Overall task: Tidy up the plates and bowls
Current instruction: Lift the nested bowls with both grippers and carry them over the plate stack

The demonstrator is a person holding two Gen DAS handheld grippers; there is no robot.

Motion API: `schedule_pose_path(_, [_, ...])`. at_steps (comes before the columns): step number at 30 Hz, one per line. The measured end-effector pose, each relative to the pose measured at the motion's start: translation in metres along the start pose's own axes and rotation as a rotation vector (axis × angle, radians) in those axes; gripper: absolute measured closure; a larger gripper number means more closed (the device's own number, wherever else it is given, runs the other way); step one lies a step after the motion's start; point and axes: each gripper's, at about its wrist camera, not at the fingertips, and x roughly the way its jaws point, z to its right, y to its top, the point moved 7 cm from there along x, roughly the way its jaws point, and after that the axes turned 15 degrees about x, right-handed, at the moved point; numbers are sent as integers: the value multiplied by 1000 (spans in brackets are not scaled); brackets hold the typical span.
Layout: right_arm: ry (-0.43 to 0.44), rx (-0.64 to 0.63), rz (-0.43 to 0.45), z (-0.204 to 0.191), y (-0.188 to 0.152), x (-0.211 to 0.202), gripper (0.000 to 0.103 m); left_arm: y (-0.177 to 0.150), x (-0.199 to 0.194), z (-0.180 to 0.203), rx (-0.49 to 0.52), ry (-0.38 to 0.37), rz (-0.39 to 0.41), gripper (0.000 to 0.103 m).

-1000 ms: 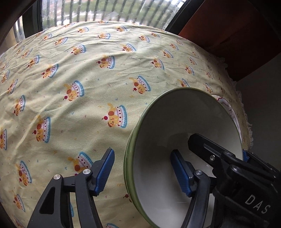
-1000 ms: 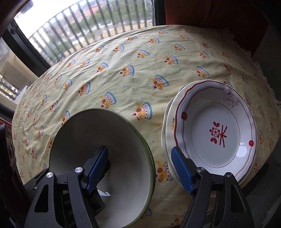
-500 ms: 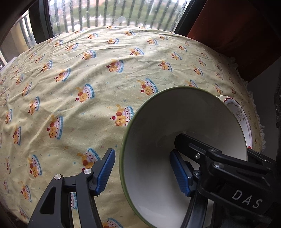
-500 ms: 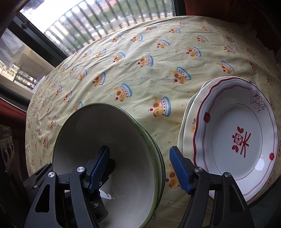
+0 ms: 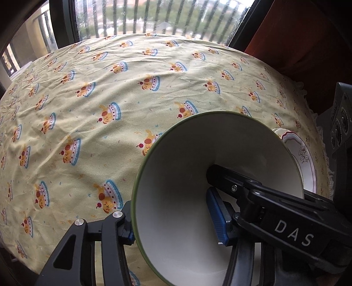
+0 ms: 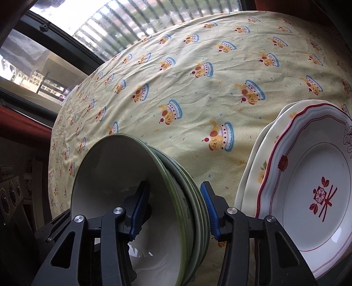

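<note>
A stack of several nested bowls (image 6: 123, 176), white inside with green rims, sits low on the cake-print tablecloth (image 6: 220, 92). My right gripper (image 6: 173, 193) straddles the stack's right wall. Its jaws are closing, one pad inside and the other touching the outermost rim. My left gripper (image 5: 170, 209) straddles the left wall of the bowls (image 5: 198, 154). It is closing too, with its outer pad tucked behind the rim. The right gripper's black finger (image 5: 233, 182) reaches into the bowl from the right. A red-trimmed plate (image 6: 308, 198) lies on a cream plate (image 6: 255, 176) just right of the bowls.
The tablecloth (image 5: 99, 99) stretches back to a barred window (image 5: 154, 19). A frilled table edge (image 5: 308, 103) and a red-brown curtain (image 5: 297, 33) lie to the right. A dark box with dials (image 6: 11, 193) stands off the table's left side.
Both grippers have narrowed their jaws onto the bowl walls. The right gripper has sunk and tilted, so the bowls' nested rims now show side-on and the plates look closer.
</note>
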Motion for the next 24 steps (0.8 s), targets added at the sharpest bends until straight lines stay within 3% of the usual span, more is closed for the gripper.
schedule_pose_path(12, [-78, 50, 9, -1, -10, -6, 52, -6, -2, -2, 16, -94, -29, 51])
schedule_pose_path(24, [-127, 188, 96, -20, -26, -24, 52, -1, -25, -16, 161, -160, -22, 51])
